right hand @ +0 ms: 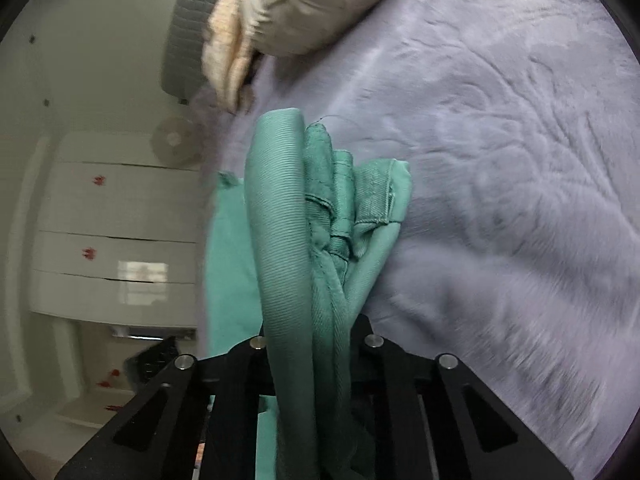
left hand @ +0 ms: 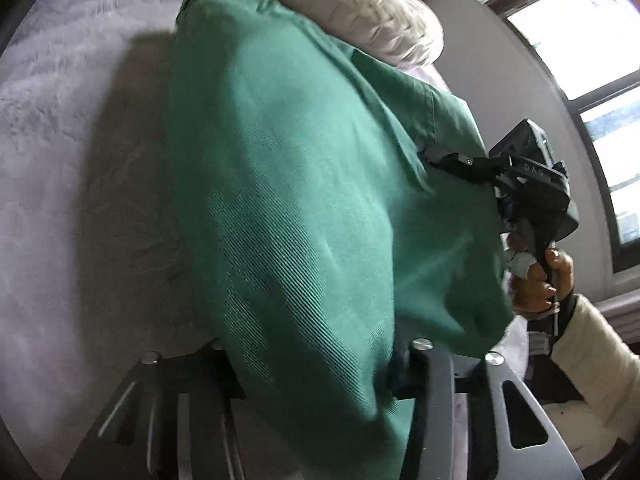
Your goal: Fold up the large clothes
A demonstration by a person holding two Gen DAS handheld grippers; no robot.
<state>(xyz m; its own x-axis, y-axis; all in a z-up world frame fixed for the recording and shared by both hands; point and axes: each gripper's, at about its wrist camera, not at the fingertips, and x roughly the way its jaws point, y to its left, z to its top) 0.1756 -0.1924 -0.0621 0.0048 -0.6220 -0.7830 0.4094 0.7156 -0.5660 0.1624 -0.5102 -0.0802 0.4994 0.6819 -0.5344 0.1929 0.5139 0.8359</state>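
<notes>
Mid-fold, carry phase: a green garment (left hand: 288, 200) is up off the bed (left hand: 80, 160), held at two spots, hanging as a broad sheet over the pale lilac bedcover. In the left wrist view the left gripper (left hand: 316, 368) sits at 6 o'clock with cloth draped straight through the gap between its fingers; jaws look clamped on the fabric, though the tips are buried under it. The right gripper (left hand: 444, 160) shows at 3 o'clock in that view, fingertips pinching the garment edge near a seam, and the person's hand (left hand: 536, 280) is wrapped on its handle just below. The right wrist view confirms it: the right gripper's jaws are closed tight on a thick bunch of layers, hems and a stitched waistband-like edge fanning out at 12 o'clock from the fingers. A cream pillow (right hand: 304, 4) lies at 12 o'clock on the bed, well apart from the cloth; a white dresser (right hand: 116, 216) at 9 o'clock, a window (left hand: 580, 60) at 2 o'clock in the left view. Judged next move: lower both ends together, lay the garment flat on the bed, keep tension so the layers don't slump, then release. Risk: the bunched right-hand layers land crooked. Writing: faint embossed marks on the right gripper body, not readable; small red marks on the dresser drawers, not text as far as I can tell.
</notes>
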